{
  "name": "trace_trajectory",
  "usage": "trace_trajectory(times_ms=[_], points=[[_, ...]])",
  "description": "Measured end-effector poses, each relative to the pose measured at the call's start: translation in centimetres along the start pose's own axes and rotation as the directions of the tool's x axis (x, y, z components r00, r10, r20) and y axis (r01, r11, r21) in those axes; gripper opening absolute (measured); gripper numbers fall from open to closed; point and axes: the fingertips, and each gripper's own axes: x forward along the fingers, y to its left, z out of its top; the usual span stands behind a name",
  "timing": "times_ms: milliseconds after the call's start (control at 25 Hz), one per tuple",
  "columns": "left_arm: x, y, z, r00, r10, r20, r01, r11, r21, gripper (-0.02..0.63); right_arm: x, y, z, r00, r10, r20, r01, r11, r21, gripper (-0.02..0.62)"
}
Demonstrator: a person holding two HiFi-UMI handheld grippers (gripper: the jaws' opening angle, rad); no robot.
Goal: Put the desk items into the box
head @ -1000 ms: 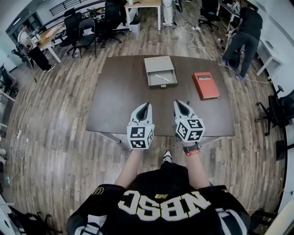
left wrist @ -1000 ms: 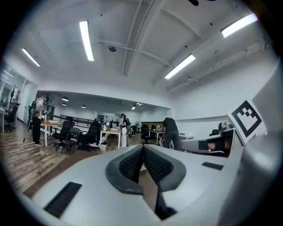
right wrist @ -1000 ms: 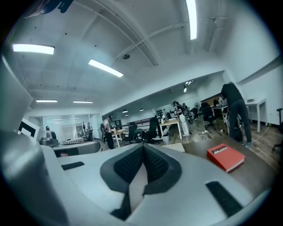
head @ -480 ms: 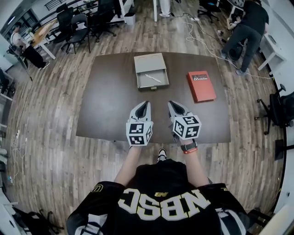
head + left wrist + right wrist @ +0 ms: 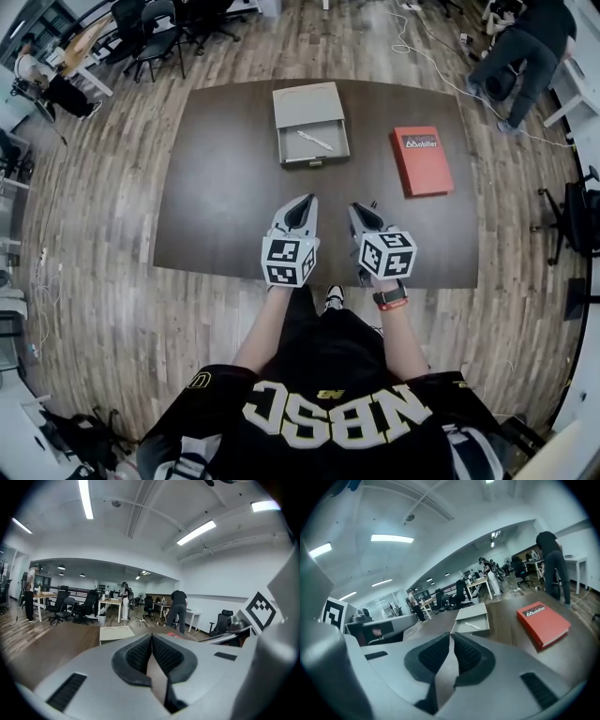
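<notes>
On the dark table (image 5: 216, 187) an open grey box (image 5: 309, 127) stands at the far middle, with a white pen (image 5: 315, 140) lying in it. A red book (image 5: 422, 159) lies flat to the box's right. Both grippers hover side by side over the table's near edge, well short of these things. My left gripper (image 5: 302, 206) is shut and empty; its pads meet at the tip (image 5: 152, 635). The jaws of my right gripper (image 5: 361, 212) are opening, slightly parted, with nothing between them (image 5: 451, 634). In the right gripper view the box (image 5: 472, 618) and book (image 5: 543, 622) lie ahead.
A person (image 5: 525, 47) bends over at the far right beyond the table, near cables on the wooden floor. Office chairs (image 5: 150, 28) and desks stand at the far left, with another person (image 5: 37, 80) beside them. A chair (image 5: 577, 216) stands at the right.
The table, box and book have slid up in the head view and the camera has come closer to the table. Both grippers stay side by side, now reaching slightly further over the table's near edge.
</notes>
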Motion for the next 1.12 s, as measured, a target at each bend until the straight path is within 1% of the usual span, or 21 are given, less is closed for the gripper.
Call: trace_trajectory(times_ms=[80,160,280,400,560,680,800,1000,1120], points=[[1.0,0.2,-0.6,1.0,-0.028,-0.012,0.028,1.0,0.005,0.015,1.0,-0.6,-0.9,1.0,-0.013,-0.025,0.013,1.0,-0.003,0.035],[2.2,0.1,-1.2,0.997,-0.072,-0.031,0.073,0.997,0.018,0.015,1.8,-1.5,-1.7,0.998,-0.039,-0.051,0.039,0.999,0.001,0.043],[3.6,-1.1,-2.4,0.987,-0.144,-0.072,0.145,0.989,0.019,0.015,2.2,-2.9,-2.8,0.991,-0.078,-0.107,0.081,0.997,0.018,0.064],[4.7,-2.1,-3.8,0.975,-0.19,-0.118,0.192,0.981,0.012,0.015,2.4,-4.4,-4.2,0.981,-0.127,-0.149,0.134,0.99,0.041,0.089],[6.4,-2.7,-4.6,0.963,-0.221,-0.154,0.225,0.974,0.011,0.015,3.1,-7.3,-5.8,0.96,-0.198,-0.2,0.213,0.975,0.061,0.11],[7.4,-3.2,-5.2,0.951,-0.25,-0.182,0.257,0.966,0.013,0.015,3.4,-9.4,-7.1,0.943,-0.248,-0.221,0.277,0.954,0.112,0.126],[8.2,-3.4,-6.0,0.942,-0.265,-0.205,0.272,0.962,0.006,0.017,3.5,-10.9,-8.0,0.927,-0.288,-0.24,0.329,0.932,0.152,0.133],[9.1,-3.8,-6.9,0.929,-0.287,-0.234,0.294,0.956,-0.005,0.017,4.1,-12.6,-11.3,0.906,-0.304,-0.294,0.369,0.908,0.198,0.144],[9.3,-3.6,-7.4,0.92,-0.297,-0.255,0.305,0.952,-0.005,0.017,5.1,-13.3,-13.3,0.889,-0.308,-0.34,0.385,0.903,0.191,0.144]])
